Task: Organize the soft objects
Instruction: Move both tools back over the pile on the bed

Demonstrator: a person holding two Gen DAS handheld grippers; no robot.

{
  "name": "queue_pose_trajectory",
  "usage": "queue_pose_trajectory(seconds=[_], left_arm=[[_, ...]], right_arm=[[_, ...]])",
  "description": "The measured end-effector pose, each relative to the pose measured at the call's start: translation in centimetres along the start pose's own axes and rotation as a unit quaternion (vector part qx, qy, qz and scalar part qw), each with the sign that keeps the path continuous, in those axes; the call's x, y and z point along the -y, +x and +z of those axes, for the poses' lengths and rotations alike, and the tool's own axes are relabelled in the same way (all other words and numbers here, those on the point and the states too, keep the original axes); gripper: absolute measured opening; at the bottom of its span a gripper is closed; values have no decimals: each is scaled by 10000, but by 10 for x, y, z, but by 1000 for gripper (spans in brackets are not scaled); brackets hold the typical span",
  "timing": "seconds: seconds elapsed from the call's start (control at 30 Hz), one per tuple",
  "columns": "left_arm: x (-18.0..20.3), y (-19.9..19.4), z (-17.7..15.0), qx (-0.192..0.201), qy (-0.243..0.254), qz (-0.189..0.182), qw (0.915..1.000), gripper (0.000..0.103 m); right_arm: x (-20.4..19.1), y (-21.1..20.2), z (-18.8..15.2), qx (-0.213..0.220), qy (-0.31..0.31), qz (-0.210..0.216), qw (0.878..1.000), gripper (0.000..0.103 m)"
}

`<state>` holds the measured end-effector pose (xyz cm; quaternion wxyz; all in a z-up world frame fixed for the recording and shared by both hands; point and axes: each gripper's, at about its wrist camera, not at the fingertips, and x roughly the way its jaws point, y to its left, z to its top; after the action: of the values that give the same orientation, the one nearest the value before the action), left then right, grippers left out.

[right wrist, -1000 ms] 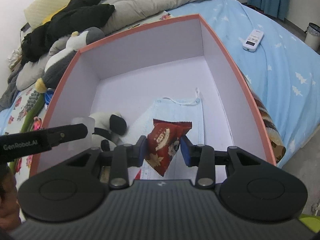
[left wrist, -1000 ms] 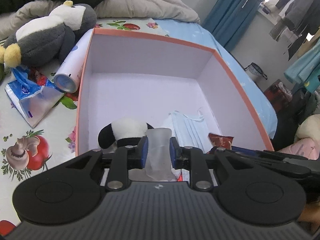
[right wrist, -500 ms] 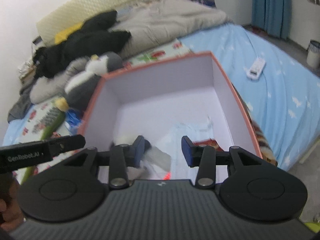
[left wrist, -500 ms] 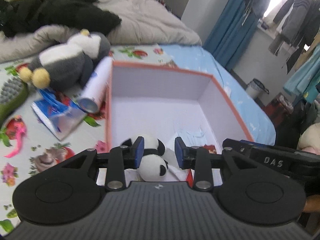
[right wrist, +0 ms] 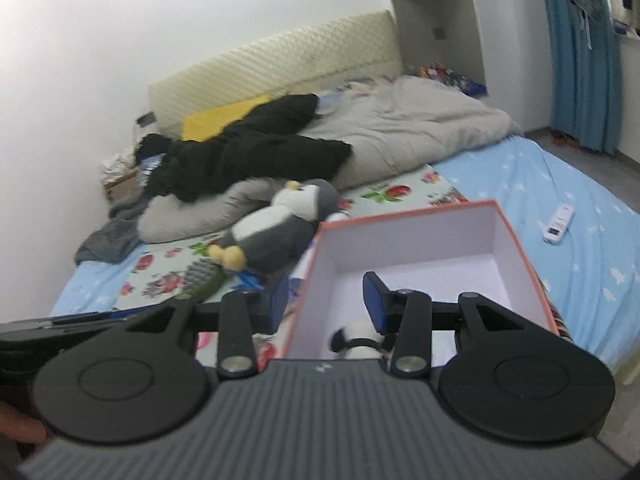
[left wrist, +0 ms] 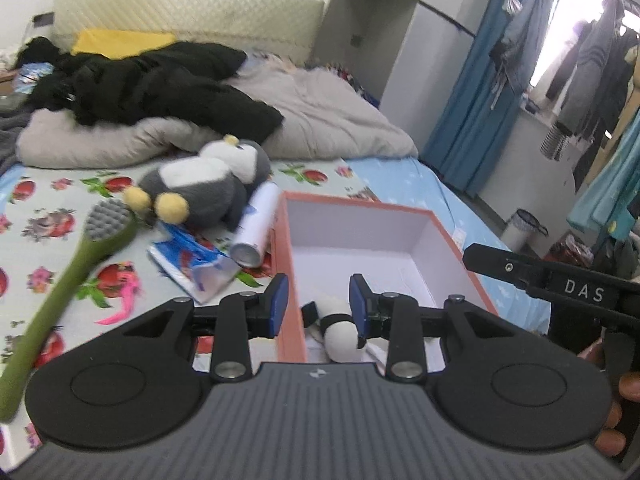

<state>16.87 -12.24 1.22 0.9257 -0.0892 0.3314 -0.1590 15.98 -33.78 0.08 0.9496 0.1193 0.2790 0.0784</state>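
Box (left wrist: pixel 452 240) near end is hidden behind both gripper bodies, so most of the floor contents can't be seen. Small panda plush (left wrist: pixel 340 340) is only partly visible past the left gripper's (left wrist: pixel 319 304) right finger; lower half cut off. Green brush (left wrist: pixel 60 292) handle runs out at the left edge. Right wrist view is motion-blurred: penguin plush (right wrist: pixel 276 228) and black garment (right wrist: pixel 248 152) are soft, no detail. Remote (right wrist: pixel 558 224) too small to read.

White walls, quilted headboard (left wrist: pixel 180 12), blue curtains (left wrist: pixel 476 120), bright window (left wrist: pixel 568 28) at rt
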Motion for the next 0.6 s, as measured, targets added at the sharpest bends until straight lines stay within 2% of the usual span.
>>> queue_pose_trajectory(seconds=[0.23, 0.6], left_arm=[[-20, -52, -14, 304, -116, 193, 9993, 38], [-48, -91, -48, 363, -321, 505, 9975, 38]], right_arm=[[-36, -18, -9, 107, -205, 304, 9993, 44], [-71, -24, -38, -68, -376, 725, 9966, 44]])
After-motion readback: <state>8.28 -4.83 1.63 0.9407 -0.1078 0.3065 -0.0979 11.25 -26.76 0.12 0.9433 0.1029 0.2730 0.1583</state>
